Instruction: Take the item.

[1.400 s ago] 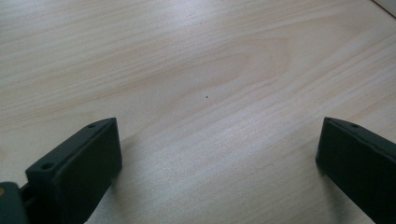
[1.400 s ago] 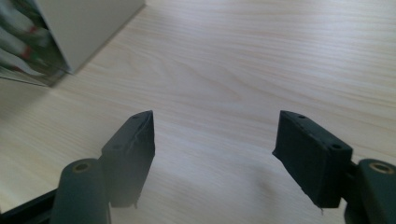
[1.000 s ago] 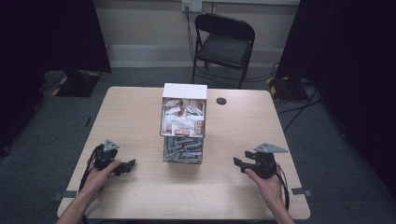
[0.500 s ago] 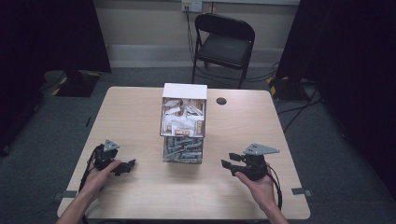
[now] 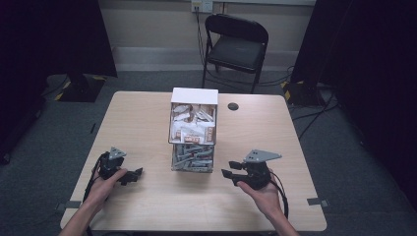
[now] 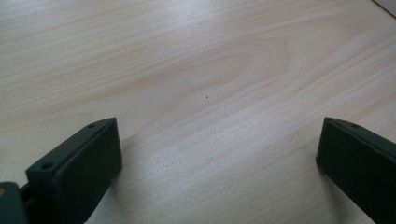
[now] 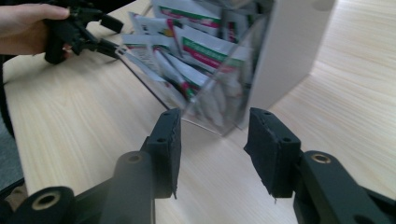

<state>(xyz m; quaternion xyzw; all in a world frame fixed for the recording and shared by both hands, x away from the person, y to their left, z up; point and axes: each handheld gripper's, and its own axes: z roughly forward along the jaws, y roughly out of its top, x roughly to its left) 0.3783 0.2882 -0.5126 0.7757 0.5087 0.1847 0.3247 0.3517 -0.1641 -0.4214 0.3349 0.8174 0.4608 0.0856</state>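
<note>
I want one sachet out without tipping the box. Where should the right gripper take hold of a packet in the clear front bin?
Probably from above: the clear front bin looks walled on its sides, with packets leaning loosely inside. Bring the right gripper, jaws open, down over the top and pinch one packet's upper edge across its thin, flat faces.

1. The left gripper [image 5: 129, 175] is black, topped by a small grey three-cornered plate, with a black cable looping off its rear toward the table edge.
2. The right gripper [image 5: 232, 169] is also black and carries a larger grey three-cornered plate; a black cable trails behind it past the wrist.
3. In the left gripper view its jaws are flat, matt black blocks, with small screw holes along the top edge.
4. In the right gripper view the jaws are black rectangular pads with rough faces, mounted on glossy black arms with round brass-coloured pivot fittings.
5. Both forearms are bare, no sleeves visible.
</note>
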